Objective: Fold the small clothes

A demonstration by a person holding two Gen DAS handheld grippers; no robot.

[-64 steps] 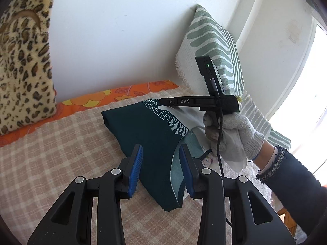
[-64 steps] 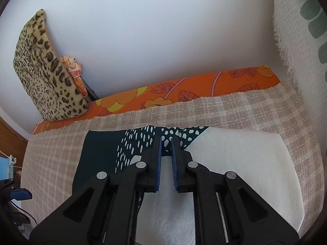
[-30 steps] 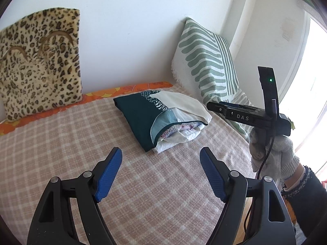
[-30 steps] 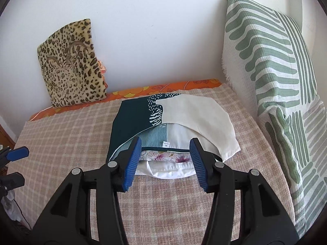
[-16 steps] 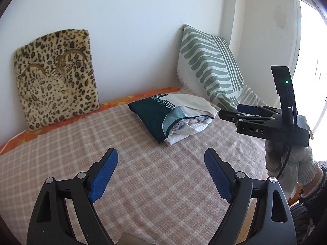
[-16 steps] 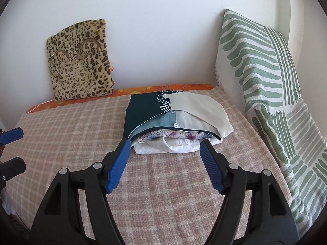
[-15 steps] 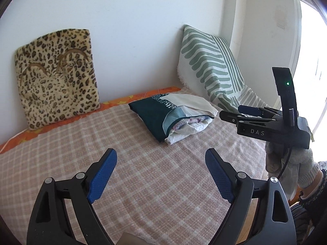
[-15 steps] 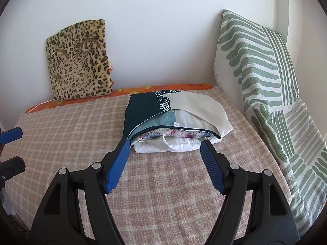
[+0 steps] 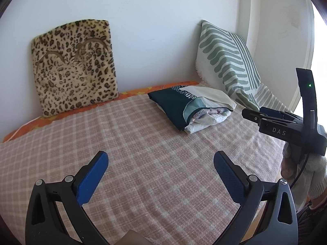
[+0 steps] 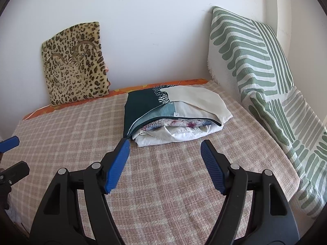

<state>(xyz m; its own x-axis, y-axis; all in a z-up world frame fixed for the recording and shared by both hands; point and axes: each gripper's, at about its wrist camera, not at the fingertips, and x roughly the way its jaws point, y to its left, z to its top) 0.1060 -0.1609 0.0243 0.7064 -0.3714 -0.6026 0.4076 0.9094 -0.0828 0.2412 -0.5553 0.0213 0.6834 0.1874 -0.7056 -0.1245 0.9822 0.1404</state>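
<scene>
A stack of folded clothes lies at the far right of the checked bed cover, with a dark green and cream garment on top and floral and white pieces under it. It also shows in the right wrist view. My left gripper is open and empty, well back from the stack. My right gripper is open and empty, just in front of the stack's near edge. The right gripper's body shows at the right of the left wrist view, held by a gloved hand.
A leopard-print cushion leans on the wall at the back left. A green-striped cushion leans at the right side. An orange flowered sheet edges the back of the bed. The left gripper's tip shows at the far left.
Both grippers let go of the garment, opened wide and pulled back from the stack. The folded stack now lies still on the bed.
</scene>
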